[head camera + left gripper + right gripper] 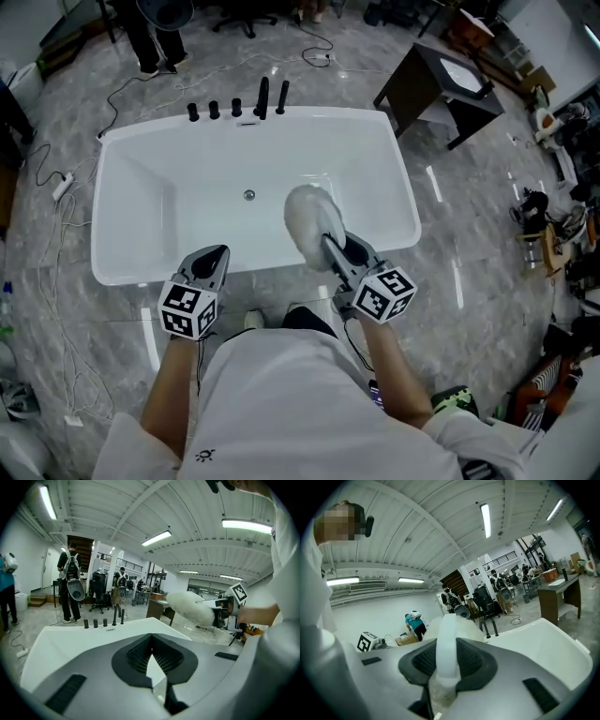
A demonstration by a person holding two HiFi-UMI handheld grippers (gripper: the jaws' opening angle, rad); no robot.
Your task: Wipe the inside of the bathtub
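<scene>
Head view: a white bathtub (120,270) lies crosswise on a grey marbled floor (441,234), its long near rim just ahead of the person. A row of black taps (236,105) stands on the far rim at 12 o'clock, and the drain (248,195) sits near the middle of the basin floor.

The right gripper (332,247) reaches over the near rim at 5 o'clock of the tub. Its jaws are clamped on the white handle (446,641) of a fluffy white duster (312,223). The duster's head lies over the right half of the basin, just inside the near wall; whether it touches the surface cannot be told.

The left gripper (217,255) hovers at the near rim at 7 o'clock. Its jaws are closed tip to tip with nothing between them (151,640). Through the small gap below the tips only the white tub (70,637) shows.

The basin from 9 o'clock round to 1 o'clock is bare, from the drain out to the left end wall. Outside the tub, cables (58,192) trail on the floor at 9 o'clock. A dark desk (441,84) stands off the far right corner at 2 o'clock, apart from the rim. A standing person (155,37) is beyond the taps at 11 o'clock. In the left gripper view the duster (192,607) shows at 2 o'clock.
</scene>
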